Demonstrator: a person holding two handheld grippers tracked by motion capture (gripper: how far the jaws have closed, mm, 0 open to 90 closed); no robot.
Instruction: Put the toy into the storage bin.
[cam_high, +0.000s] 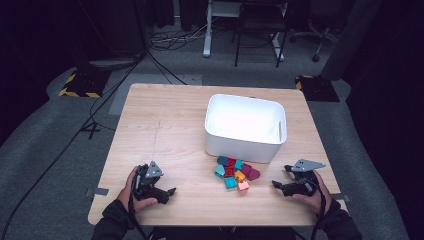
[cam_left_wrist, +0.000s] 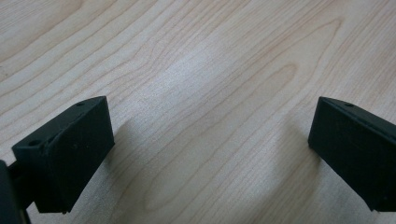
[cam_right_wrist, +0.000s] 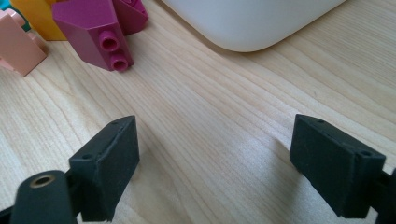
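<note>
Both grippers are resting near the table's front edge, the left gripper (cam_high: 167, 192) and right gripper (cam_high: 281, 177) gaping with nothing between them. The bricks (cam_high: 235, 173) are lying piled just before the bin (cam_high: 245, 127). They look light, rigid, slick; pinching flat sides seems best.

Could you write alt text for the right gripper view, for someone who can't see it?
Two black jaws of the right gripper stand wide apart over a pale wooden table, holding nothing. Beyond them at upper left lie a magenta block with two studs, a pink block and a yellow block; the rounded corner of a white bin sits at the top.
</note>
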